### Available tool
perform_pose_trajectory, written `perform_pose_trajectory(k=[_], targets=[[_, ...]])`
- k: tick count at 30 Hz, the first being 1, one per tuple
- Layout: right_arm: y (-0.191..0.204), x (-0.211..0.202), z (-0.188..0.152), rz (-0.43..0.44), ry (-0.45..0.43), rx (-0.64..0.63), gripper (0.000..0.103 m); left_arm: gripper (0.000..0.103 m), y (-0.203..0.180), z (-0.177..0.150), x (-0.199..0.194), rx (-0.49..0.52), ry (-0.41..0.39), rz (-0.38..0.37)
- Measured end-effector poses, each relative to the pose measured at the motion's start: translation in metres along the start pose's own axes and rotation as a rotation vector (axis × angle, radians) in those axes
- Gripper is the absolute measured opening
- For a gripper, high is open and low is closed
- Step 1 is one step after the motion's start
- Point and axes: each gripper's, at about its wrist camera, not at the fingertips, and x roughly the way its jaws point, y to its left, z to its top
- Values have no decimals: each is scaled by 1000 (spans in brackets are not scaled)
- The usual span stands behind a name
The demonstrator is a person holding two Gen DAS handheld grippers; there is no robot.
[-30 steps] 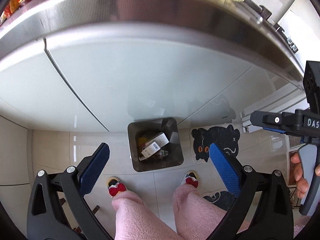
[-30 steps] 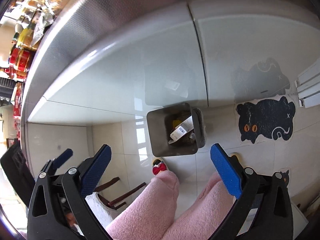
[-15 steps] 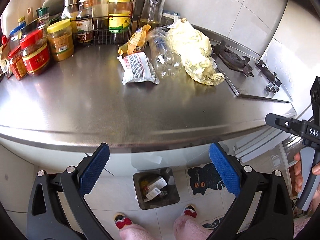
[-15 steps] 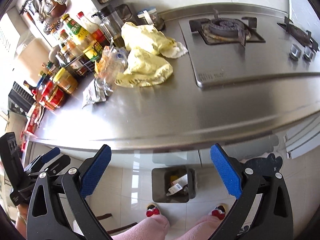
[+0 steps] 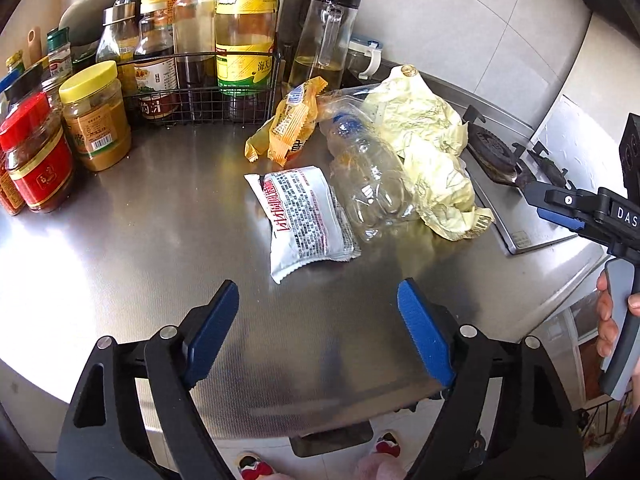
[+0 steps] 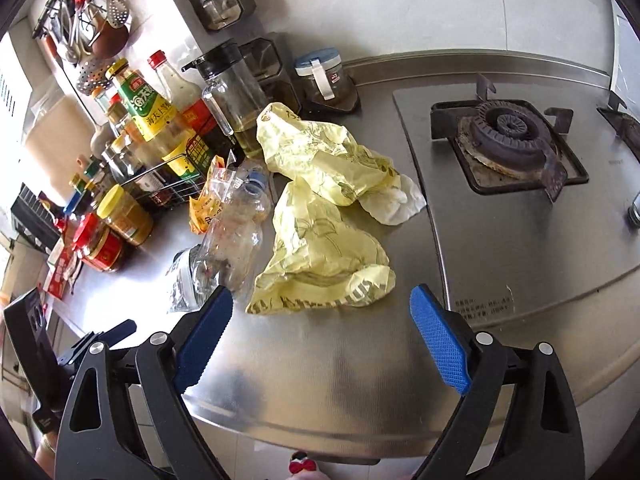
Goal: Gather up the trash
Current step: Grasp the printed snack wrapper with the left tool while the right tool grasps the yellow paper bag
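Trash lies on the steel counter (image 5: 132,264): a white snack packet (image 5: 304,220), a crushed clear plastic bottle (image 5: 368,184), an orange snack wrapper (image 5: 292,124) and crumpled yellow paper wrappers (image 5: 432,152). My left gripper (image 5: 318,332) is open and empty, just short of the white packet. My right gripper (image 6: 320,340) is open and empty, just short of the yellow wrappers (image 6: 320,264); the bottle (image 6: 236,236) lies to their left. The right gripper also shows at the right edge of the left wrist view (image 5: 560,208).
Sauce bottles and jars (image 5: 96,120) fill a wire rack at the back left. A glass oil jug (image 5: 324,36) stands behind the trash. A gas stove burner (image 6: 508,136) sits to the right. The rim of a trash bin (image 5: 332,440) shows below the counter edge.
Both grippers have risen from looking down at the floor bin to over the counter, and have moved closer to the trash. Both stay open.
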Motion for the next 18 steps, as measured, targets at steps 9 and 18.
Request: perform_pose_trajectory(k=[9,18], targets=[[14,47,19,-27,29,-37,85,77,15,21,41,-38,37,38],[14,79,19,-52,107,-49,64,62,8,34,64,-1,57,41]])
